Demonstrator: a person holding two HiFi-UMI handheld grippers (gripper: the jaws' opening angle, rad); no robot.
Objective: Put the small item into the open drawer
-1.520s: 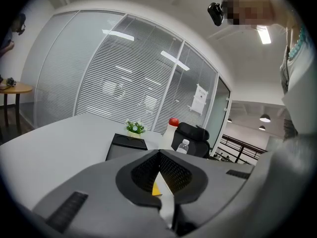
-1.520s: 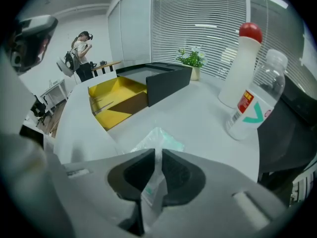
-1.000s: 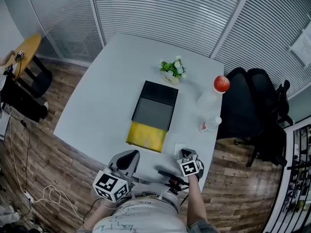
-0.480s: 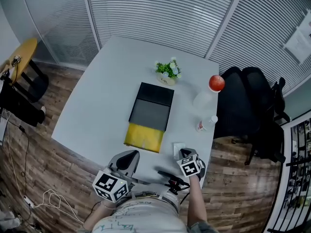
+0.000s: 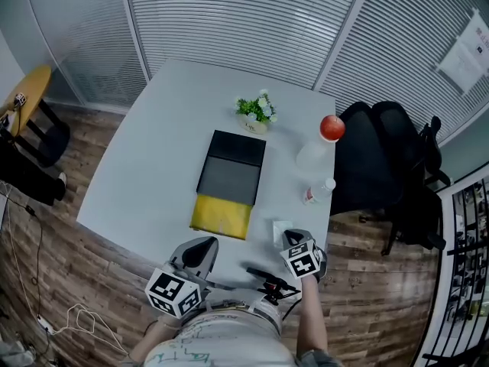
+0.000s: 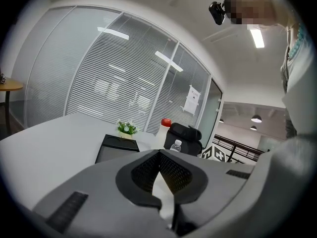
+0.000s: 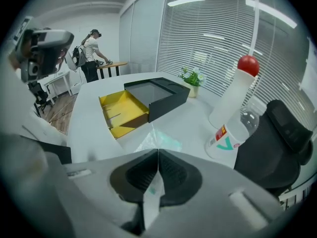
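Observation:
A small clear packet with a greenish tint [image 5: 280, 228] [image 7: 159, 142] sticks out forward from my right gripper [image 5: 289, 238] [image 7: 158, 152], which is shut on its near end just above the white table's front right corner. The yellow open drawer [image 5: 221, 215] [image 7: 121, 114] juts from the black box [image 5: 231, 167] [image 7: 158, 94] toward me, left of the packet. My left gripper [image 5: 201, 248] [image 6: 159, 153] hovers at the table's front edge, below the drawer, its jaws closed tip to tip with nothing in them.
A potted plant [image 5: 254, 113] stands behind the box. A tall white bottle with a red cap [image 5: 321, 142] and a small water bottle [image 5: 317, 192] stand at the table's right edge [image 5: 330, 205], next to a black chair [image 5: 382, 159]. A person [image 7: 91, 53] stands far off.
My right gripper has risen a little with the packet in its jaws. The head view has swung slightly, so the table sits further left. The left gripper has kept still.

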